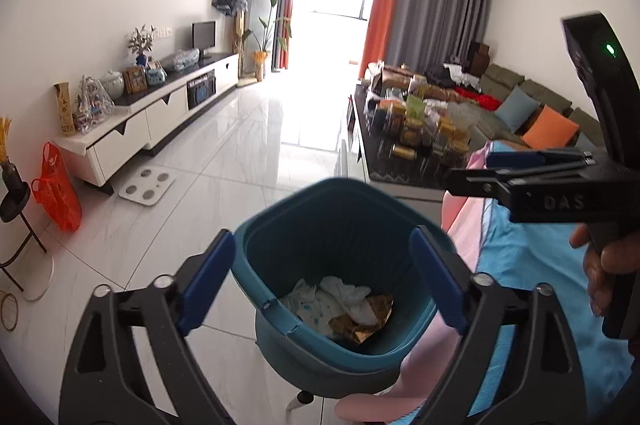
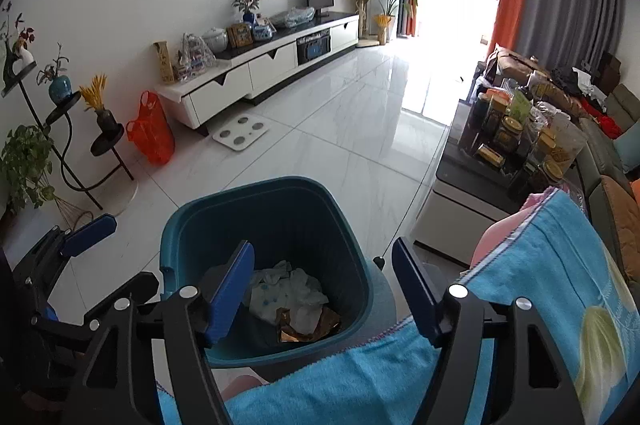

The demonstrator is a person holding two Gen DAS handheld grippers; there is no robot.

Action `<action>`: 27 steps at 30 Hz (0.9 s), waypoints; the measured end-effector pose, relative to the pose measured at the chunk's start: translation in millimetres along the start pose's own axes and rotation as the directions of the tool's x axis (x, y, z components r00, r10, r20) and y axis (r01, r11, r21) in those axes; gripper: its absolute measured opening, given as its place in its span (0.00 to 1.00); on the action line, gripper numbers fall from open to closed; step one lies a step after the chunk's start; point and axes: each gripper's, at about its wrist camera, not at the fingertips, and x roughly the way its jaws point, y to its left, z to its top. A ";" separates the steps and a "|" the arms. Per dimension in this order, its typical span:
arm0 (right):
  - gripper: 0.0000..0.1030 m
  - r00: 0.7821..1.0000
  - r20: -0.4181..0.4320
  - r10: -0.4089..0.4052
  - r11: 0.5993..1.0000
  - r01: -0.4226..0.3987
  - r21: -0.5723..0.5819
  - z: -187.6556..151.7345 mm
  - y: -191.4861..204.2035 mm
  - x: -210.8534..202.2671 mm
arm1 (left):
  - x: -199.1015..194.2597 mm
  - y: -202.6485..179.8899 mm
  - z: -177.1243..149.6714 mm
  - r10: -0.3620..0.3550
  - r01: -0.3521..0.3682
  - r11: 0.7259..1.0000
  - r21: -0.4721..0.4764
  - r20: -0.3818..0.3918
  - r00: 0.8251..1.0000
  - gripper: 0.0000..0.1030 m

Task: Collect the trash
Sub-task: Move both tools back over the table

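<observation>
**Ana:** Teal plastic, that bin (image 1: 340, 265), and both tongs hang over its mouth. Trash sits at the bottom: crumpled white tissue (image 1: 348, 295) toward the far wall and a brown-gold wrapper (image 1: 362, 321) at the near wall, touching it.

**Ben:** Is either tong carrying anything?

**Ana:** No. The left gripper (image 1: 324, 285) stands spread wide, its blue pads level with the two sides of the rim, nothing between them but the view down into the bin. The right gripper (image 2: 324, 293) is also parted, a little less so, and empty; seen from the left camera it reaches in from the right edge, above the bin.

**Ben:** So which step is this?

**Ana:** I judge it the drop: the pieces lie inside and both jaws are bare.

**Ben:** And next?

**Ana:** If more trash remains, it isn't in either view, so the hands would have to lift clear of the rim and turn away to look for it. The blue towel (image 2: 540, 285) over pink fabric lies just beside the bin's right side; the right gripper should draw back without snagging its edge. The white floor (image 2: 340, 129) beyond the bin shows no obvious litter.
</observation>
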 end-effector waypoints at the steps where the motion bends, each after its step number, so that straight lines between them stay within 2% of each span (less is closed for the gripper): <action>1: 0.77 1.000 0.025 -0.004 1.000 0.004 0.007 -2.8 -1.9 -10.6 | -9.7 -0.5 3.8 0.000 0.000 1.000 -0.008 0.023 1.000 0.94; 2: 0.78 0.999 0.044 -0.007 1.000 0.006 0.012 -4.9 -3.7 -19.6 | -19.0 -1.2 8.2 0.001 -0.001 1.000 -0.016 0.046 0.999 0.95; 4: 0.89 0.995 0.097 -0.022 0.999 0.019 0.029 -12.4 -8.6 -43.3 | -36.9 -4.3 14.8 -0.005 0.007 1.000 -0.023 0.078 0.997 0.95; 6: 0.93 0.989 0.140 -0.044 0.998 0.038 0.048 -21.9 -13.6 -65.0 | -54.5 -9.4 23.3 -0.019 0.021 1.000 -0.020 0.105 0.994 0.95; 12: 0.93 0.966 0.238 -0.097 0.990 0.068 0.127 -56.2 -31.0 -121.9 | -98.2 -43.1 38.3 -0.085 0.088 0.996 -0.007 0.170 0.982 0.95; 17: 0.93 0.942 0.298 -0.152 0.981 0.107 0.162 -88.2 -36.9 -163.8 | -116.5 -87.1 44.4 -0.169 0.161 0.985 0.055 0.179 0.969 0.95; 22: 0.93 0.904 0.343 -0.257 0.960 0.198 0.197 -129.4 -40.6 -201.2 | -135.7 -137.5 32.7 -0.270 0.242 0.957 0.161 0.187 0.944 0.95; 25: 0.93 0.882 0.345 -0.320 0.939 0.246 0.242 -157.7 -49.9 -220.2 | -142.9 -162.3 22.6 -0.340 0.301 0.930 0.213 0.179 0.923 0.95; 27: 0.93 0.861 0.328 -0.388 0.912 0.307 0.273 -176.5 -53.1 -231.2 | -147.0 -179.3 15.7 -0.391 0.346 0.905 0.248 0.167 0.905 0.95</action>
